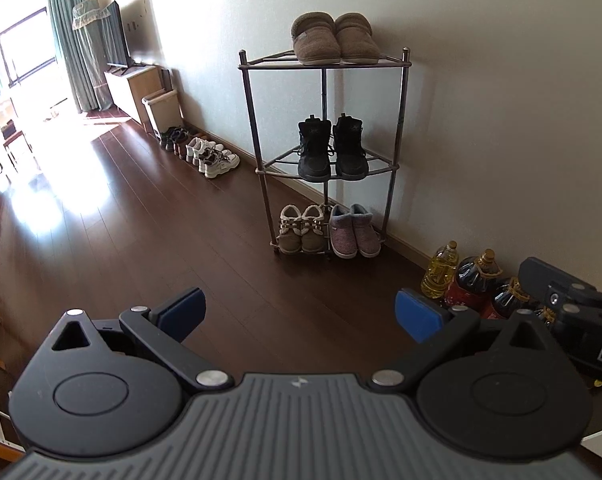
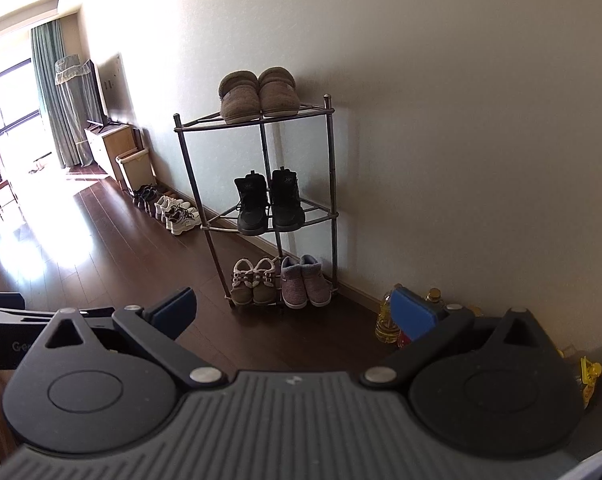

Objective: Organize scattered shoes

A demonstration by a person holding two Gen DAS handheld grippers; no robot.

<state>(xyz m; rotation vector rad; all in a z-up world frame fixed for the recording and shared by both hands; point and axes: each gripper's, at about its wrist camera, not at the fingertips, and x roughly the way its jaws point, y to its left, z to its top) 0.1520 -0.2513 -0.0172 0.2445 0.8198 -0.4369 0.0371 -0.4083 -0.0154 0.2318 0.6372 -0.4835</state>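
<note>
The left gripper (image 1: 299, 314) sits at the bottom of the left wrist view with its two blue-padded fingers spread wide apart; nothing lies between them. The right gripper (image 2: 293, 312) sits at the bottom of the right wrist view in the same condition: fingers spread wide, holding nothing. Part of the right gripper also shows at the right edge of the left wrist view.

A three-tier metal shoe rack (image 1: 403, 120) stands against the wall in the centre of both views.
- Top tier: a pair of brown slippers (image 1: 335, 38), side by side.
- Middle tier: a pair of black boots (image 1: 333, 148), side by side, toes toward the camera.
- Bottom tier: a pair of tan lace-up shoes (image 1: 303, 228) on the left and a pair of pink-grey slippers (image 1: 353, 232) just beside them on the right.

A row of shoes (image 1: 199, 150) lies on the dark wooden floor (image 1: 161, 240) along the wall, left of the rack, in the centre-left of both views. The nearest is a white sneaker (image 1: 221, 164). The farther pairs are too small to tell apart.

Bottles (image 1: 461, 280) of yellow and dark liquid stand on the floor against the wall, in the lower right of the left wrist view. A bin (image 1: 163, 110) stands beyond the shoe row, next to a wooden cabinet (image 1: 131, 84).
</note>
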